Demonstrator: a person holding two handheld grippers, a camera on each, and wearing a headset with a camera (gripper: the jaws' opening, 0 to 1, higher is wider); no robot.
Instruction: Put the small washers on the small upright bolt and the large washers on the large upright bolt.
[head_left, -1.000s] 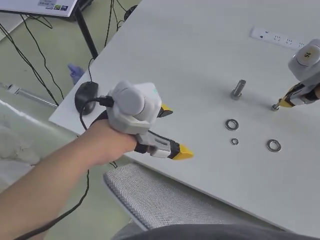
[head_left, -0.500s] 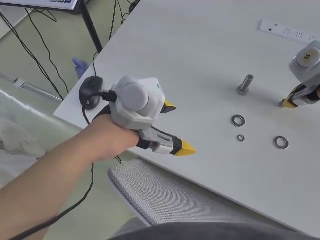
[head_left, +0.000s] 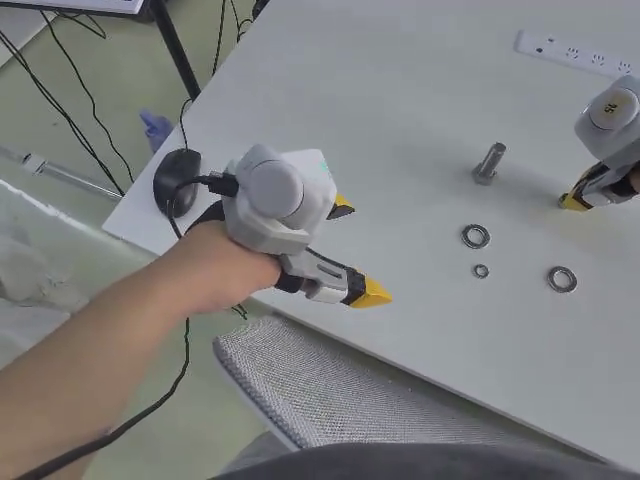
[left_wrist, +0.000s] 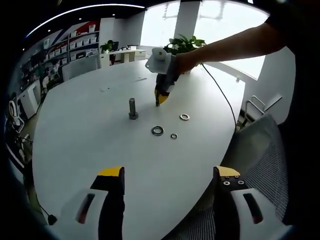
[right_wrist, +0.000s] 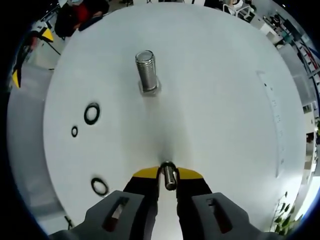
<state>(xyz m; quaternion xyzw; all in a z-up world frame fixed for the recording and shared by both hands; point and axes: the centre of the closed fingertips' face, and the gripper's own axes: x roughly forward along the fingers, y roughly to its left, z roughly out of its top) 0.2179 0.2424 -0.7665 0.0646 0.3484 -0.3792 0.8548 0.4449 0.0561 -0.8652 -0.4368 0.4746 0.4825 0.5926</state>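
The white table (head_left: 400, 90) takes up most of what I see, with its rounded edge running across below my hands. A grey mesh chair (head_left: 330, 390) sits tucked against that near edge.

I hold my left gripper (head_left: 358, 250) in the air over the near edge of the table, well apart from the parts. Its two yellow-tipped jaws are spread wide with nothing between them. My right gripper (head_left: 572, 201) is down at the table on the far right, tips touching the surface. Its jaws are closed onto the small bolt (right_wrist: 169, 177), one on each side of its shaft, and the bolt stands upright on the table between them.

A white power strip (head_left: 575, 55) lies flat near the far edge, well apart from everything else. A black mouse (head_left: 172, 182) sits at the left corner of the table, with its cable running to my left gripper.

The large bolt (head_left: 488, 163) stands upright on its head near the middle of the table, bare, with no washer on it. It is near the small bolt but apart from it.

Two large washers lie flat on the table nearer to me than the bolts. One large washer (head_left: 475, 236) lies in front of the large bolt. The other large washer (head_left: 562, 279) lies in front of my right gripper.

The small washer (head_left: 481, 271) lies flat just beside the first large washer, on my side of it, not touching it.
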